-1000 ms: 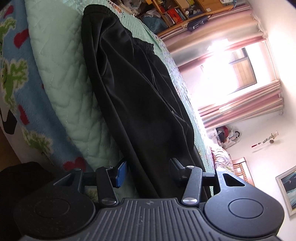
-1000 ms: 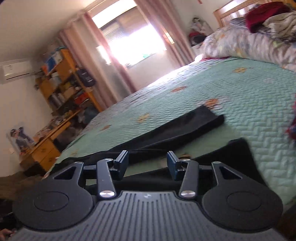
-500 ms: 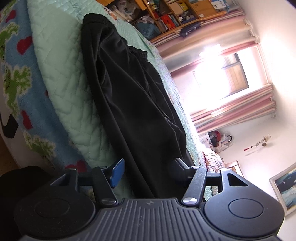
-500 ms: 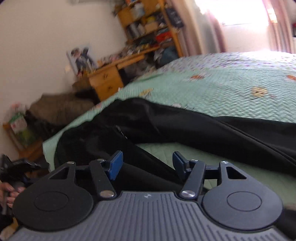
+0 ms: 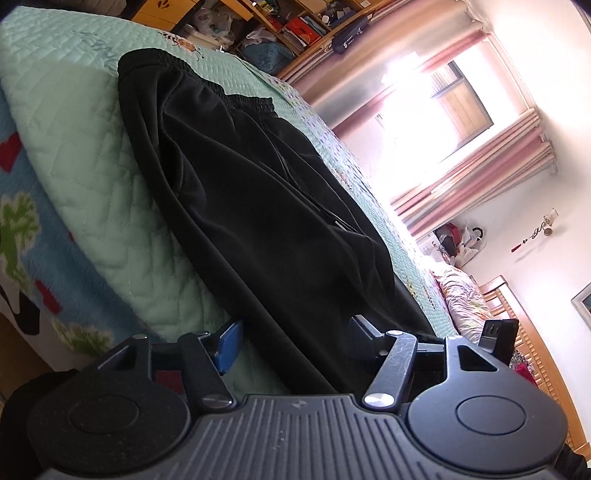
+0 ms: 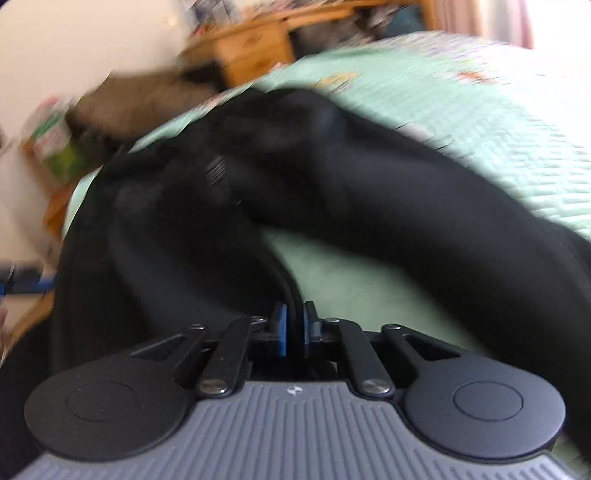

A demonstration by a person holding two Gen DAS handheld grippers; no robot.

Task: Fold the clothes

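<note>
Black soft trousers (image 5: 258,206) sprawl over the green quilted bedspread (image 5: 92,155), right gripper (image 6: 293,325) pinching their edge, left gripper (image 5: 295,332) opening astride the cloth.

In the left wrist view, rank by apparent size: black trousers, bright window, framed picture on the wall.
1. black trousers, by far the largest, but nearest the camera.
2. bright window.
3. framed picture, only a cropped sliver at the edge.

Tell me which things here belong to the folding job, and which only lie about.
Belongs to the job:
- black trousers
- right gripper, shut on their edge
- left gripper, opening around the trousers

Just lying about:
- green quilt
- bookshelf
- wooden desk
</note>
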